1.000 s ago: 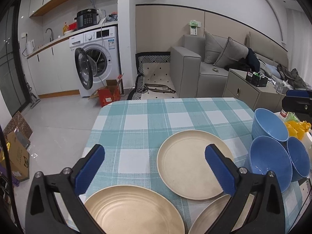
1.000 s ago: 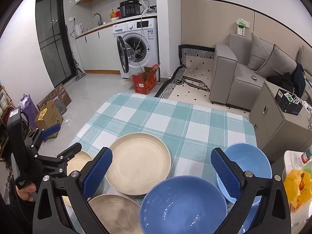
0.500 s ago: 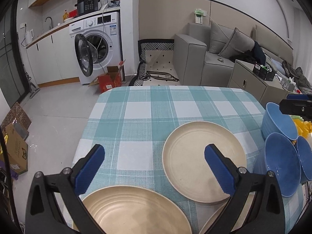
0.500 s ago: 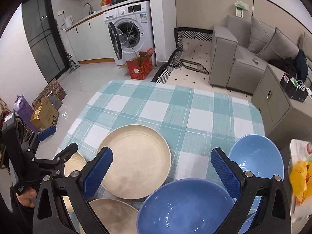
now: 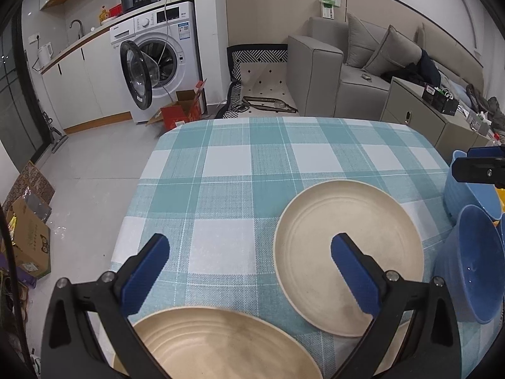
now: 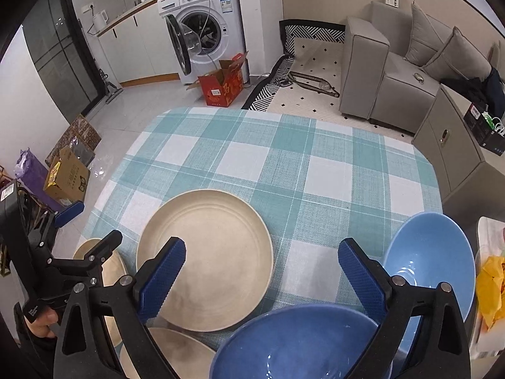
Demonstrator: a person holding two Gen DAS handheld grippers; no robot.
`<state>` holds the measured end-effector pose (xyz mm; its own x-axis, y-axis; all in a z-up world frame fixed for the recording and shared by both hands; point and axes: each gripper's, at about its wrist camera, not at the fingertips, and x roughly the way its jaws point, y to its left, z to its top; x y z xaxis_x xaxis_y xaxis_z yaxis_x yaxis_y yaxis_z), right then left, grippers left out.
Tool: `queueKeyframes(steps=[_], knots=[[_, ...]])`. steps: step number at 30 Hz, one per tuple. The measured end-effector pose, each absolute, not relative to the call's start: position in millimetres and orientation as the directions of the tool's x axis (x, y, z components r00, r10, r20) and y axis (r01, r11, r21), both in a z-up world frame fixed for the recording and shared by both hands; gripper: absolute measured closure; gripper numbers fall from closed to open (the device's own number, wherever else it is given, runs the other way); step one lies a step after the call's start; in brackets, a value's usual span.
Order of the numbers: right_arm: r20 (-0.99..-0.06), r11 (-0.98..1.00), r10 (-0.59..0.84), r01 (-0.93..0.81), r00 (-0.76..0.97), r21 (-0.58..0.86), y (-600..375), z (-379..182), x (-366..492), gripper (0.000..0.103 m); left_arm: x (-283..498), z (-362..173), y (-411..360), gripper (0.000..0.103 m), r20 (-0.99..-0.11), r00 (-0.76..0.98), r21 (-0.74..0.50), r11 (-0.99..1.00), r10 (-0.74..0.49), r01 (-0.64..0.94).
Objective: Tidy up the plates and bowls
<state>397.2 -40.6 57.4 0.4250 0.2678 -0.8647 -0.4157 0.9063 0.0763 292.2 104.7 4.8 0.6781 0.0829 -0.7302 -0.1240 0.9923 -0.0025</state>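
Three beige plates lie on the checked tablecloth (image 5: 252, 164): a far plate (image 5: 315, 221), a near plate (image 5: 214, 344) under my left gripper (image 5: 249, 262), and a third plate (image 6: 170, 353) at the bottom edge. Two blue bowls (image 5: 473, 262) stand at the right. My left gripper is open and holds nothing. In the right wrist view the far plate (image 6: 214, 252) sits between a near blue bowl (image 6: 296, 344) and the left side. A second blue bowl (image 6: 432, 252) stands beyond it. My right gripper (image 6: 262, 268) hangs open above them, empty. The left gripper (image 6: 90, 225) shows at the left.
A washing machine (image 5: 157, 57) with its door open and a red cardboard box (image 6: 221, 88) stand on the floor beyond the table. A grey sofa (image 6: 378, 63) and a cabinet (image 6: 448, 145) are at the right. A yellow bag (image 6: 489, 284) lies beside the bowls.
Both grippers have tilted down and come closer over the table, so the plates and bowls look larger. Both stay open. Nothing on the table has moved.
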Motion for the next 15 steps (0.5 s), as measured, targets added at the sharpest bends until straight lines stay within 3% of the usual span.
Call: queueKeyframes(steps=[6,15], knots=[[-0.881,0.905,0.262,-0.417,0.393,0.083,-34,43,406,0.004,301,-3,105,0.001,-0.755,0.653,-0.019,0.994,0.057,-0.110],[-0.914,0.904,0.245,-0.416,0.324,0.095,-26,19,420,0.018,313,-19,99,0.001,-0.795,0.606,-0.021,0.996,0.036,-0.088]])
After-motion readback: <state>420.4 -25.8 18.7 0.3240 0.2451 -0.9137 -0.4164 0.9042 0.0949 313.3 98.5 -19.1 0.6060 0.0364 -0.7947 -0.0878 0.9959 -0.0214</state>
